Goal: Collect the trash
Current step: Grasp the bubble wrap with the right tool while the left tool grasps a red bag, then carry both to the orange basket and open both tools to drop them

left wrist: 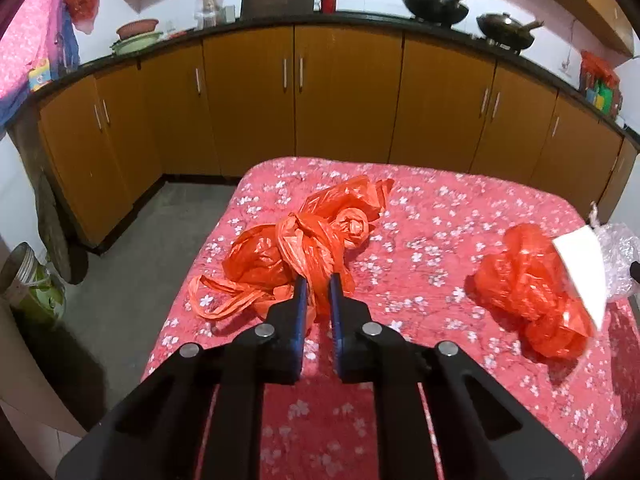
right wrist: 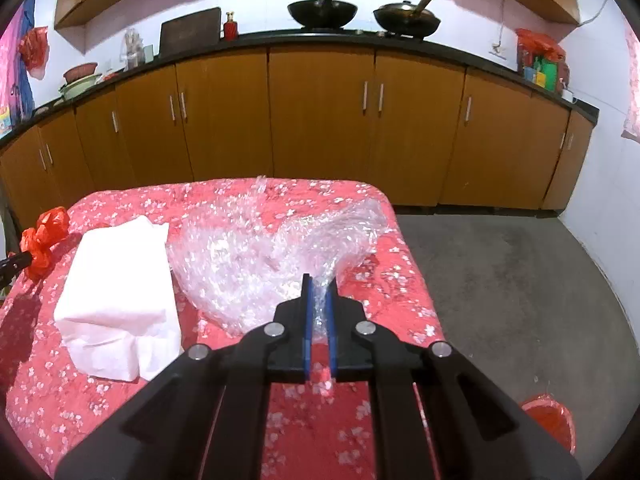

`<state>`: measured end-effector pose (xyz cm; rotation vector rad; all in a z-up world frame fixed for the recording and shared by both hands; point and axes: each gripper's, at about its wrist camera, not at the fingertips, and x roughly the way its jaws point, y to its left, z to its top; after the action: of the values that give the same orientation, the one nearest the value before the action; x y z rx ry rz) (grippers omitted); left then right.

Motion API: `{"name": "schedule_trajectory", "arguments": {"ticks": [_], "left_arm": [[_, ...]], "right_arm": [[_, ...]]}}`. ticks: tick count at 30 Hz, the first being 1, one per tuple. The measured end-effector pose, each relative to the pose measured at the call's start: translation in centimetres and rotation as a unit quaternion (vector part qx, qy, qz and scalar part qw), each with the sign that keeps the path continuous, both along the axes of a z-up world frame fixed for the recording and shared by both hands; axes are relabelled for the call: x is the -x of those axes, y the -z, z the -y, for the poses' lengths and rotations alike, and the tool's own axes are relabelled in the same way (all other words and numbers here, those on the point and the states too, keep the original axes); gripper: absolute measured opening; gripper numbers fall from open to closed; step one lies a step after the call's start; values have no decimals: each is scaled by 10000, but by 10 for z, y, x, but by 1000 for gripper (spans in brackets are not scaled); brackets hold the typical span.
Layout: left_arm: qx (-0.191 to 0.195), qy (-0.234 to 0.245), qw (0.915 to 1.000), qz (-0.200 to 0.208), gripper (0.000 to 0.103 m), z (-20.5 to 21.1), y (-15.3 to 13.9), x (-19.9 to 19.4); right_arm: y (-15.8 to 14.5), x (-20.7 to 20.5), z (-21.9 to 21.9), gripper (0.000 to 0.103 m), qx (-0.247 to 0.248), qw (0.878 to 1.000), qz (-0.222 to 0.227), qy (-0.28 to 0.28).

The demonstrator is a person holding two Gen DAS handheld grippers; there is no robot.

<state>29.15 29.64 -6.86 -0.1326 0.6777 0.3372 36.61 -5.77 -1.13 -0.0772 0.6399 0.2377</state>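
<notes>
Orange bags: a knotted bundle of thin orange plastic bags is lying on the left part of the tabletop, with loose handles spread toward the near edge.
Left tool: the jaws are nearly closed and a strip of the orange bags is pinched between the blue pads.
Red bag: a second crumpled bag is seen on the right part of the tabletop, apart from the orange bundle.
Bubble wrap: a crumpled clear sheet is lying on the right side of the tabletop, near the far right corner.
Right tool: it is closed on a twisted end of the bubble wrap, which is pressed between its pads.
White paper: a folded white stack is placed just beside the bubble wrap, on its left.
Tabletop cover: a red cloth with small white flowers is spread over the whole surface.
Red bin: it is seen on the grey floor, to the right of the tabletop.
Background: brown cabinets are under a dark counter, and two black woks are standing on it.
</notes>
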Motion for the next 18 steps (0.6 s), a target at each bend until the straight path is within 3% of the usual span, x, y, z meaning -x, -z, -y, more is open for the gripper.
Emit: {"name": "schedule_trajectory", "arguments": {"ticks": [10, 18], "left_arm": [[-53, 433, 9982, 417, 10, 41, -24, 33], [-102, 1307, 9882, 794, 10, 111, -57, 46]], "right_arm": [[-19, 32, 25, 8, -186, 9994, 248, 154], [-34, 60, 59, 7, -365, 9981, 387, 310]]}}
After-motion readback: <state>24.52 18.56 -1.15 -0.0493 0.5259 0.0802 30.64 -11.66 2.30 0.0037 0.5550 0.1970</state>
